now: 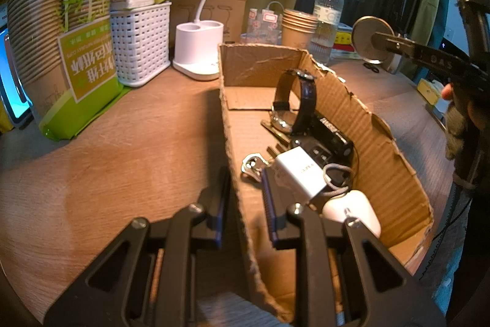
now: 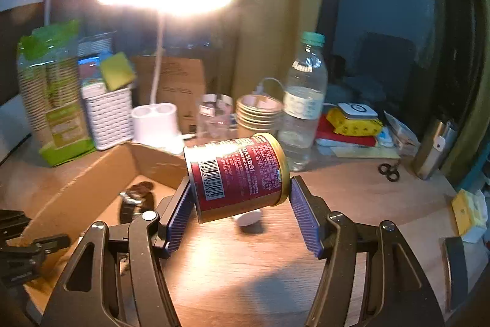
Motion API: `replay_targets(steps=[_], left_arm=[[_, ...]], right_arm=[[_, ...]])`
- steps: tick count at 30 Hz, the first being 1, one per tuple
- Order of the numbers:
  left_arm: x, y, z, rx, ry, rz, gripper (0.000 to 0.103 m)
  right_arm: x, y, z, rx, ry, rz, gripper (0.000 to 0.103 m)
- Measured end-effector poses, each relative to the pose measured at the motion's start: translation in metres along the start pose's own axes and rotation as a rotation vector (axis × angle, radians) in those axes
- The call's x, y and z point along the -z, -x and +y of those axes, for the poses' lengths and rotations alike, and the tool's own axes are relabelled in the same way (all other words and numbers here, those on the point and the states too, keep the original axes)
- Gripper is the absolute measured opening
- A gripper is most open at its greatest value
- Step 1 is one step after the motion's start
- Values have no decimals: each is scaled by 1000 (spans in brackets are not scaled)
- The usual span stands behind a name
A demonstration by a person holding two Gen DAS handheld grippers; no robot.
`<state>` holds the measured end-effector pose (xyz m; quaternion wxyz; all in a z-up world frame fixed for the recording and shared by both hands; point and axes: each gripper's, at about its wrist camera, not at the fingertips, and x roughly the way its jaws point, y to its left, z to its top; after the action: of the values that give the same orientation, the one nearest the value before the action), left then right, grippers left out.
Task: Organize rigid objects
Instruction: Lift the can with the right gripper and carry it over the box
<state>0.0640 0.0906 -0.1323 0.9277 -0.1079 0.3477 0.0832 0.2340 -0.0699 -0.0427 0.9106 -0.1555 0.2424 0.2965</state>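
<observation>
A torn cardboard box [image 1: 376, 140] lies on the wooden desk and holds a black-strap watch [image 1: 295, 100], a white charger [image 1: 301, 170], a white case [image 1: 355, 210], keys and a black device. My left gripper [image 1: 245, 198] straddles the box's left wall [image 1: 232, 161], one finger on each side, clamped on it. My right gripper [image 2: 242, 204] is shut on a red tin can [image 2: 237, 175], held on its side above the desk, right of the box [image 2: 92, 173]. In the left wrist view the can's round metal end [image 1: 372, 39] shows at upper right.
At the back stand a pack of paper cups [image 1: 61, 45], a white basket [image 1: 141, 42], a white desk lamp [image 1: 199, 51], stacked paper cups [image 1: 298, 26] and a water bottle [image 1: 329, 8]. A small white lid [image 2: 248, 218] lies on the desk under the can. Scissors [image 2: 389, 172] lie far right.
</observation>
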Motion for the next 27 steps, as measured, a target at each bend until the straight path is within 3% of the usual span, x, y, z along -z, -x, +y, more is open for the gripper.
replay_targets(steps=[27], left_arm=[[0,0,0,0,0,0,22]], right_arm=[[3,9,72,-167,108,7,65]])
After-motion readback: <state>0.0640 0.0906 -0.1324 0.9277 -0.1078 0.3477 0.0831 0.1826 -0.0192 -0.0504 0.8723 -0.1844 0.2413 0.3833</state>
